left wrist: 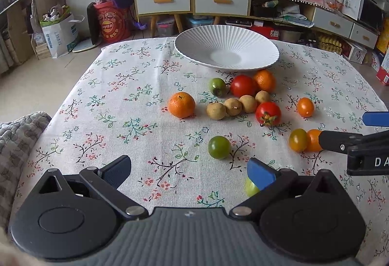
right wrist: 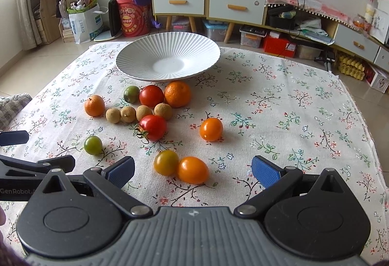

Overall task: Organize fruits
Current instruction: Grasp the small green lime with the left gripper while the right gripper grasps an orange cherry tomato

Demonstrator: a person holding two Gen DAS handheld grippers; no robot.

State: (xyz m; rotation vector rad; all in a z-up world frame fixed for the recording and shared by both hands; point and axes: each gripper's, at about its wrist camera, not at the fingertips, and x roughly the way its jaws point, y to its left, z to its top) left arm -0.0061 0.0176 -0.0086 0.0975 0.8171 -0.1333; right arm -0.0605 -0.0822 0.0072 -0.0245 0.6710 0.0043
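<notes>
Right wrist view: right tool [right wrist: 192, 170] hangs low over desk [right wrist: 279, 108], fingers spread wide, empty. Pair of touching cherry tomatoes, yellow-green tomato [right wrist: 166, 162] and orange tomato [right wrist: 192, 169], sits straight ahead between fingers; pair's long axis runs across gap. White plate [right wrist: 136, 57] empty at far edge; other fruit scattered between. Left tool [left wrist: 189, 172] also spread, empty; green tomato [left wrist: 219, 147] just ahead. Judgement: right tool nearer pair.
</notes>
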